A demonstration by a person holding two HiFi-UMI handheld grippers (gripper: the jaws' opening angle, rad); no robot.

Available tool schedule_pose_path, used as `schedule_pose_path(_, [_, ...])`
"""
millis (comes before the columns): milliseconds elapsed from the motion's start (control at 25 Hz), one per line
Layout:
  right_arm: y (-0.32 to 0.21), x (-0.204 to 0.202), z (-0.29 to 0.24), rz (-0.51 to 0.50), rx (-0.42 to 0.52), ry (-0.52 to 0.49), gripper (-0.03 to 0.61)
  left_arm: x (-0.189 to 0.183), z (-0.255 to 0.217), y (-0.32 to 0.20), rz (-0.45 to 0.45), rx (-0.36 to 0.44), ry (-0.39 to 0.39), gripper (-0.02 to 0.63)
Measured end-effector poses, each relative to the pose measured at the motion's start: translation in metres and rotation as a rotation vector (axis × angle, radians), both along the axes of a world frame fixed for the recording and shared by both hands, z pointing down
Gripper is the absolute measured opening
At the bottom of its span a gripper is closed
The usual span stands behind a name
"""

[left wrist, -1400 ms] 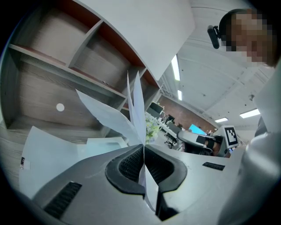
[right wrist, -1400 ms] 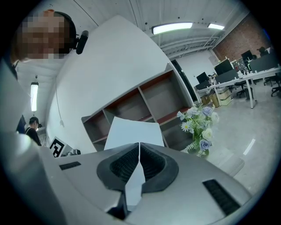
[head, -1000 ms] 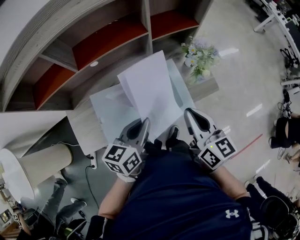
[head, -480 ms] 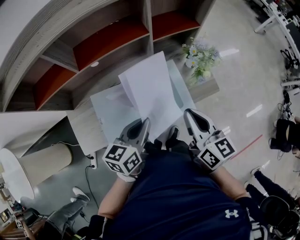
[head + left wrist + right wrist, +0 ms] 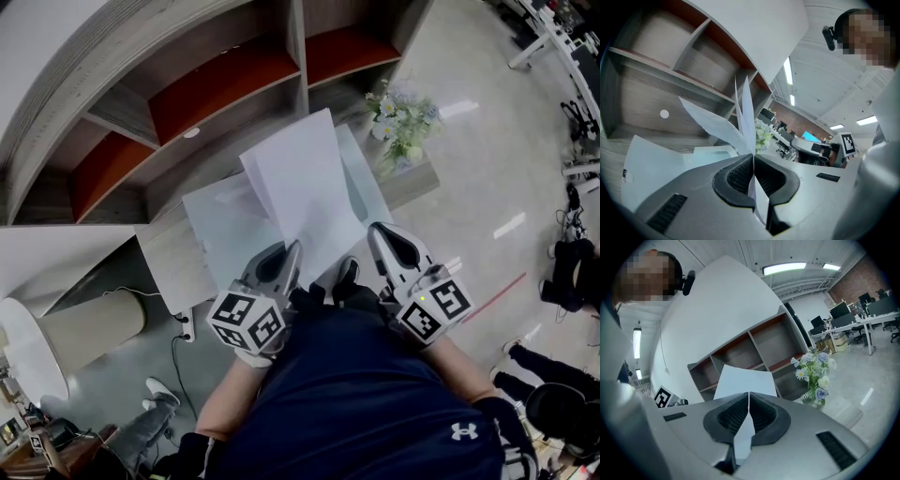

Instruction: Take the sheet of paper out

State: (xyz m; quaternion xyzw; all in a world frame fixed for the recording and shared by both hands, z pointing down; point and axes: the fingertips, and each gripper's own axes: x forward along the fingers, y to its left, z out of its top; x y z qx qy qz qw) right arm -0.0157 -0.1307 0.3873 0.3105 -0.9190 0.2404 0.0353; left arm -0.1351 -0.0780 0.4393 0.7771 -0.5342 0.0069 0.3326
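left hand-held gripper (image 5: pixel 753 157): jaws clamped on sheet of paper (image 5: pixel 746 117) | shelf (image 5: pixel 651 93) behind

head view from above, both gripper views close, shared shelves (image 5: pixel 225 75)

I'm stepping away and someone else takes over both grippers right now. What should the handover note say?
Left gripper: shut on the near left edge of the sheet of paper.
Right gripper: shut on its near right edge.
The sheet is held up, slanting over the pale folder, which lies on the table.
Done: sheet gripped at both sides and raised.
Left: draw it clear of the folder. Whether it is already fully free cannot be told.
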Motion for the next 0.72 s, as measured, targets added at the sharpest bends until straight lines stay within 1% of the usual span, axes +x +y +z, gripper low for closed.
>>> schedule_pose_path(720, [-0.0006,-0.0027,-0.0013,-0.012,-0.001,-0.009,0.017,-0.0028,0.0003,-0.0014,0.003,0.002,-0.010,0.018])
